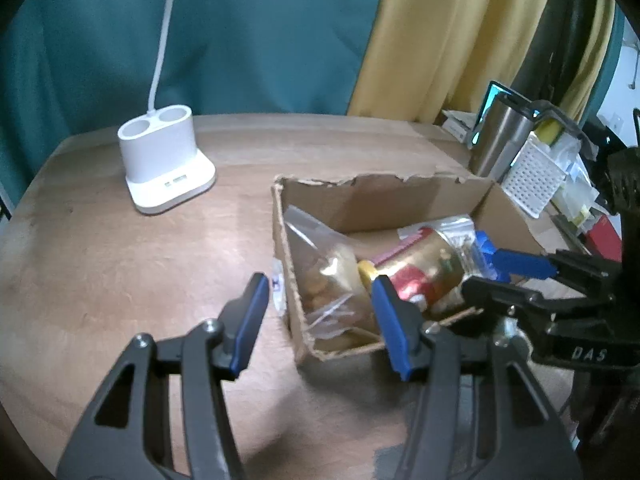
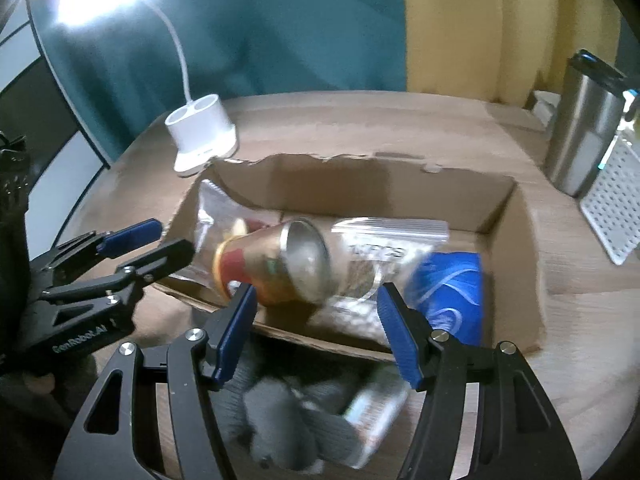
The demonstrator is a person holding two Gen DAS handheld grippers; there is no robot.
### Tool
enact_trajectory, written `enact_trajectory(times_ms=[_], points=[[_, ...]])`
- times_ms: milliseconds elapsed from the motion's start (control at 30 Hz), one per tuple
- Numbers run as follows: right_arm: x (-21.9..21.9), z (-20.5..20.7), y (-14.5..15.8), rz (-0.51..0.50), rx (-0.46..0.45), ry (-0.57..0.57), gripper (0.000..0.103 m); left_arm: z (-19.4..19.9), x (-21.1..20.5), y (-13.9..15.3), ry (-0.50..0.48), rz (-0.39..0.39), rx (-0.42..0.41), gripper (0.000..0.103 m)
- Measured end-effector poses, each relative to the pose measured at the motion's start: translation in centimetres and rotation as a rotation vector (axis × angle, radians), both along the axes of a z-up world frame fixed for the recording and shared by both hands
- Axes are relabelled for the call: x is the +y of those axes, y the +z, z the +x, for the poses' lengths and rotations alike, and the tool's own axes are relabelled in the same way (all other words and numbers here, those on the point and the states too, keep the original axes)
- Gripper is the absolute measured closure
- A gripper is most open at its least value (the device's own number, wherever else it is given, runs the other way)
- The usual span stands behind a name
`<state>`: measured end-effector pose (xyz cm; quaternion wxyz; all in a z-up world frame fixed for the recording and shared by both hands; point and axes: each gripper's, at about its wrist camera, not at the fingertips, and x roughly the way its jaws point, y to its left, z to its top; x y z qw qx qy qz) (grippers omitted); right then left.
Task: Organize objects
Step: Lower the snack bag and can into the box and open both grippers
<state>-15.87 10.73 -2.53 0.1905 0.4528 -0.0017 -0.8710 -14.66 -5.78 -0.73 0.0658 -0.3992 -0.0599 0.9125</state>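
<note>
We note a wooden desk (image 1: 100, 248) before teal and yellow curtains, its torn cardboard box (image 2: 516, 220) holding a gold can (image 2: 276, 268) and plastic bags, both grippers' fingers (image 1: 250, 320) spread empty.

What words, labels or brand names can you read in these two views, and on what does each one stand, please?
"DAS": on the black body of the right claw, seen from the left wrist.
"GenRobot.AI": on the black body of the left claw, seen from the right wrist.
Clear zip bag in the cardboard box: dark print, too blurred to read.
Gold and red can: label too blurred to read.
</note>
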Motion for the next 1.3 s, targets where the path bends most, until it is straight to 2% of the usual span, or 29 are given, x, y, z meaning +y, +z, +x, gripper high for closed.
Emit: enact_trajectory(times_ms=[267, 333, 400, 667, 700, 767, 1133, 1300], points=[[2.9, 1.0, 0.3, -0.007, 0.019, -0.044, 0.037, 0.7, 1.2, 0.4, 0.000, -0.009, 0.001, 0.046], [3.7, 1.4, 0.4, -0.010, 0.027, -0.051, 0.037, 1.0, 1.7, 0.5, 0.004, -0.021, 0.004, 0.043], [4.2, 1.8, 0.6, -0.011, 0.038, -0.058, 0.037, 1.2, 2.0, 0.6, 0.001, -0.006, 0.002, 0.031], [5.9, 3.3, 1.2, -0.016, 0.071, -0.075, 0.036, 2.3, 2.9, 0.9, 0.013, -0.013, 0.004, 0.030], [6.2, 3.5, 1.2, -0.017, 0.076, -0.079, 0.030, 2.4, 2.9, 0.8, 0.015, -0.012, 0.000, 0.030], [6.7, 3.8, 1.2, -0.018, 0.084, -0.086, 0.025, 2.7, 3.0, 0.5, 0.020, -0.011, -0.008, 0.030], [7.8, 4.6, -0.4, -0.031, 0.054, -0.084, 0.025, 4.3, 4.3, 0.2, -0.002, -0.016, -0.010, 0.030], [7.8, 4.6, -1.3, -0.026, 0.039, -0.076, 0.025, 4.4, 5.2, -0.8, -0.014, -0.015, -0.041, 0.030]])
